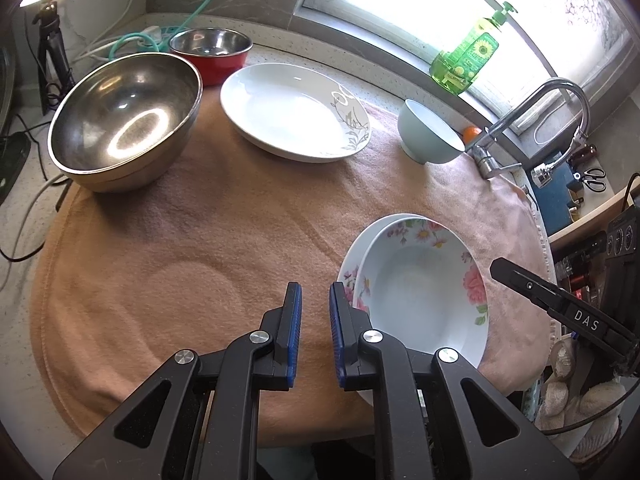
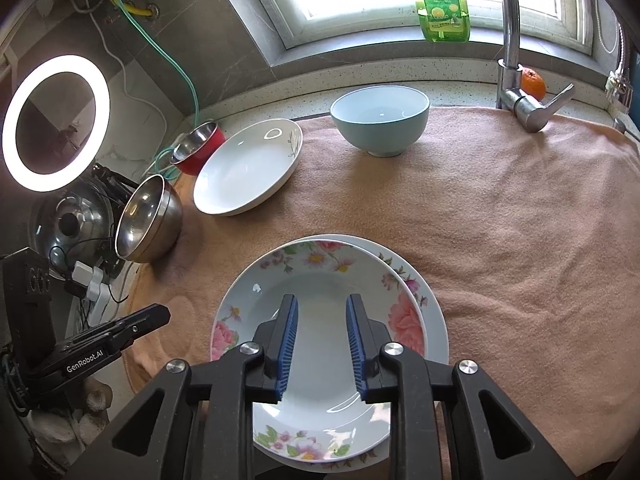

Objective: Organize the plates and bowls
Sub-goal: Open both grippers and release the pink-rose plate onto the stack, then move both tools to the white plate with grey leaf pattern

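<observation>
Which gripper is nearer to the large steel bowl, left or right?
Left. The left gripper is over the cloth, between the large steel bowl and the flowered plates. The right gripper hangs above those plates, farther away.

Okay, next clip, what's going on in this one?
A person with a handheld gripper in each hand is sorting dishes on a pink towel by a kitchen window. Two flowered plates already sit stacked at the near edge. The right gripper hovers above that stack and the left gripper just beside it; both have their jaws apart and hold nothing. Still loose on the towel are a white plate, a blue bowl, a large steel bowl and a red bowl.
</observation>
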The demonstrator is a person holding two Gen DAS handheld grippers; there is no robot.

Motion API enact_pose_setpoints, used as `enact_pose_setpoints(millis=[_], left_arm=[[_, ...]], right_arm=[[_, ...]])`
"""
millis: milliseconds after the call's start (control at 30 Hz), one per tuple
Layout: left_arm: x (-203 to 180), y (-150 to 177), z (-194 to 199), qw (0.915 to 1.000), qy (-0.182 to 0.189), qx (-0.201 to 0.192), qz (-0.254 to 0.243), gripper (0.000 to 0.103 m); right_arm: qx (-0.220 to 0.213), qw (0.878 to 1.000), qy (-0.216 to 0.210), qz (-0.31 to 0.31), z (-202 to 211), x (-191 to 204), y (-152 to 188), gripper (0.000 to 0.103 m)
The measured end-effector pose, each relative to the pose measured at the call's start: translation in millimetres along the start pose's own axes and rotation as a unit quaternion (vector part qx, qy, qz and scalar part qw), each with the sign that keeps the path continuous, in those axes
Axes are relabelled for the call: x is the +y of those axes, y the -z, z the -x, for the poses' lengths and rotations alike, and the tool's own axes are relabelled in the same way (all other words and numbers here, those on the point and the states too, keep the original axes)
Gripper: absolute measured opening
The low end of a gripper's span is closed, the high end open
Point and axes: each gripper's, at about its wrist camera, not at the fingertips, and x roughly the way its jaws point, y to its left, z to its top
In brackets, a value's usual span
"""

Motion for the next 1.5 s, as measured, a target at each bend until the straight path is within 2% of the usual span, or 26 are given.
enact_pose_setpoints(millis=[433,533,933,1300,1500], left_arm=[[16.6,-11.3,11.5,0.9995,-0.001,-0.019,0.025,0.012],[21.7,-15.3,13.5,0.9992,0.000,-0.024,0.032,0.020],[34.3,-33.9,19.5,0.9989,0.011,-0.030,0.034,0.020],[34.4,-58.3,8.0,0.9979,0.030,-0.029,0.051,0.020],[33.8,-65.2,-4.5,0.9963,0.030,-0.029,0.075,0.020]], right_arm=[[0.011,1.000,-0.001,0.029,-5.4,30.4,-14.8,0.028],[0.011,1.000,-0.008,0.028,-7.1,35.3,-19.8,0.033],[0.010,0.999,-0.028,0.022,-14.3,56.3,-38.8,0.034],[0.008,0.997,-0.056,0.045,-12.0,73.1,-83.9,0.034],[0.019,0.996,-0.055,0.075,-23.0,77.0,-114.8,0.034]])
